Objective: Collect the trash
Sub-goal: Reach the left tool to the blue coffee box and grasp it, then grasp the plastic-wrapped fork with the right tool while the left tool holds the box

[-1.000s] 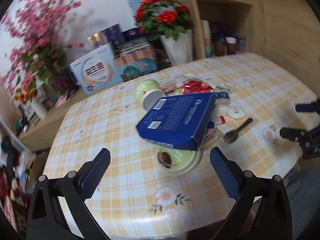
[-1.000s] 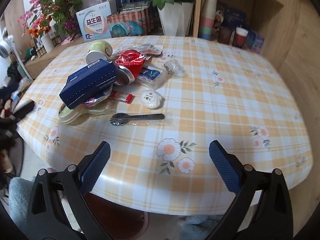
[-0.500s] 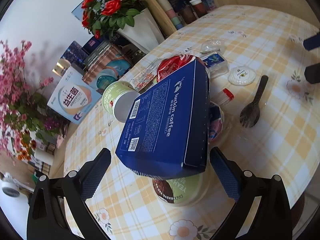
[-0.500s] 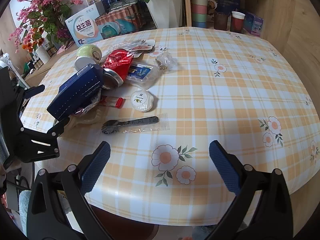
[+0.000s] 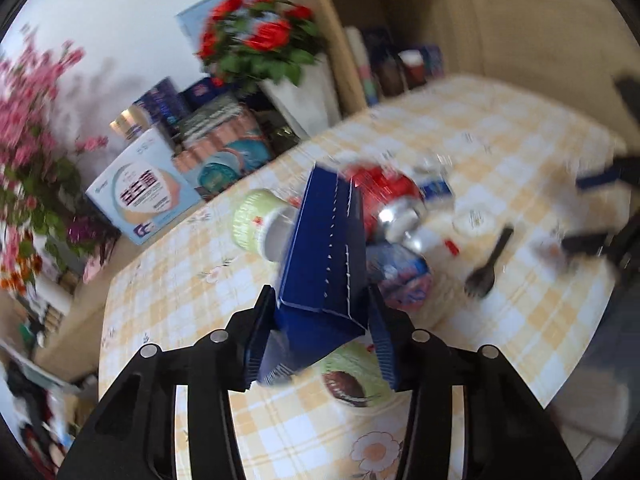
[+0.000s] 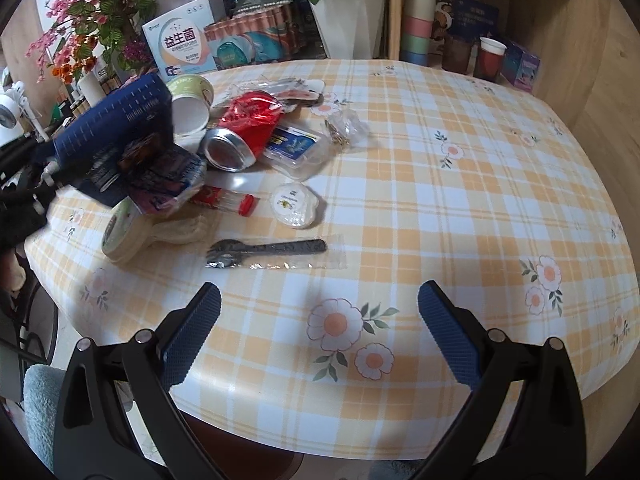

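Note:
My left gripper (image 5: 320,316) is shut on the near end of a dark blue coffee box (image 5: 326,256), which is tilted up off the trash pile; the box also shows in the right wrist view (image 6: 116,132). Under and beside it lie a crushed red can (image 6: 244,132), a green paper cup (image 6: 190,100), a green-lidded tub (image 5: 356,372), a crumpled blue wrapper (image 6: 168,176), a small round white pack (image 6: 294,204) and a wrapped black fork (image 6: 268,252). My right gripper (image 6: 318,332) is open and empty above the table's front edge.
The checked tablecloth (image 6: 460,208) covers a round table. Boxes, a white pot of red roses (image 5: 304,92) and pink flowers (image 6: 92,20) stand behind it. A wooden shelf with stacked cups (image 6: 418,20) is at the back right.
My left gripper has closed on the blue box and tipped it up on edge. My right gripper has moved slightly closer over the table and stays open.

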A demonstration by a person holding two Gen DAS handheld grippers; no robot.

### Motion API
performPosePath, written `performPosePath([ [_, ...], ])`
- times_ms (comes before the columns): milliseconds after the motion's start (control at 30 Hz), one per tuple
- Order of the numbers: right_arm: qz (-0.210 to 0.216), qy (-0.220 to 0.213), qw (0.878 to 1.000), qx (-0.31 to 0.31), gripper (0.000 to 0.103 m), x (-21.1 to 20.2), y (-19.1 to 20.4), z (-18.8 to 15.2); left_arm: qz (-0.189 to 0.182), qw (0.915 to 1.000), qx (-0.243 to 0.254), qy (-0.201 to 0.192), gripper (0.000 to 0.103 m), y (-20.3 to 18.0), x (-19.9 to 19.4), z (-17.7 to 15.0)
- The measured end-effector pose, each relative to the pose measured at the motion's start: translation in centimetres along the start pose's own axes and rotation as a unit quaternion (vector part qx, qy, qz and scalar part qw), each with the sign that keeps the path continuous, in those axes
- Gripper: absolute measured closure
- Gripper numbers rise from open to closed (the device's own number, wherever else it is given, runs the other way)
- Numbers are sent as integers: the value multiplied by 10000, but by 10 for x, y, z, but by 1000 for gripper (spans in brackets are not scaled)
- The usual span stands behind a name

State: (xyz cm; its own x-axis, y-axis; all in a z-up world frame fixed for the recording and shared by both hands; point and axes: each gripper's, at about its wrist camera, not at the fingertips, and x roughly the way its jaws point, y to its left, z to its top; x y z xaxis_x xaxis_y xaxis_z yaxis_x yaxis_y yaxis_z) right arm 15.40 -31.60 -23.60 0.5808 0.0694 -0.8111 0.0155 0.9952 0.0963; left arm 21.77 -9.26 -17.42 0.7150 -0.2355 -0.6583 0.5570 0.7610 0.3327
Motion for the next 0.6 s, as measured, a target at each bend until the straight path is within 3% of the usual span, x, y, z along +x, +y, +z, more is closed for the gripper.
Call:
performPosePath([
  [133, 12, -39, 9999, -123, 6, -1, 7, 3, -26, 9954, -941, -185, 61, 41, -20, 0],
  [400, 174, 148, 9985, -491, 6, 9, 22, -1, -401, 9712, -2339, -203, 61, 96, -37, -28],
  [567, 189, 231, 9984, -470, 6, 12, 25, -3, -368, 9676, -2484, -253, 61, 105, -44, -42],
  [600, 195, 251, 9985, -456, 6, 13, 25, -4, -314, 9687, -2454, -190, 66, 104, -43, -43],
])
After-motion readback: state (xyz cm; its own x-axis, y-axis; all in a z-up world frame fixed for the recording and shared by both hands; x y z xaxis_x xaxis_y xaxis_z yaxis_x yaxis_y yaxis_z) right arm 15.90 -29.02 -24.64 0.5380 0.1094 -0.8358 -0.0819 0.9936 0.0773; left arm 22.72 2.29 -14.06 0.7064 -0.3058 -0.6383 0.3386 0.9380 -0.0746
